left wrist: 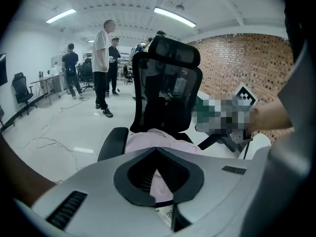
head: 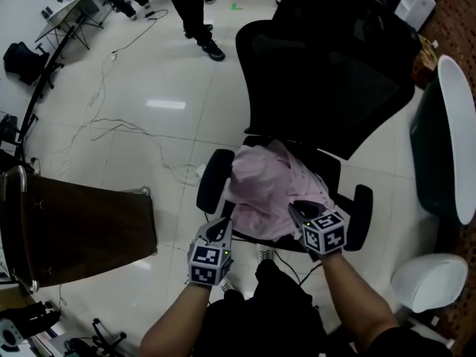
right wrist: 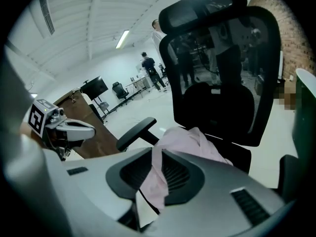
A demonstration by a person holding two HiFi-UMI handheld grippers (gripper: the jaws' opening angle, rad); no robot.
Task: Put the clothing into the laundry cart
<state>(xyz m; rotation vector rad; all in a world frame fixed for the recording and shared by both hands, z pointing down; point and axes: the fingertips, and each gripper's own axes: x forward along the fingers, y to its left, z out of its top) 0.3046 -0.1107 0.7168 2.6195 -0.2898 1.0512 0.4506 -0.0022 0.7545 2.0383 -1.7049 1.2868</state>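
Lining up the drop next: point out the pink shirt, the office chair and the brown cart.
pink shirt point(head: 259, 190), head view, middle of the crumpled cloth
office chair point(head: 327, 73), head view, backrest
brown cart point(head: 82, 229), head view, brown side

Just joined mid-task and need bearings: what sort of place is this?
Probably an open-plan office or lab. A black office chair has pink clothing on its seat, desks line the far wall, and people stand about on a shiny tiled floor.
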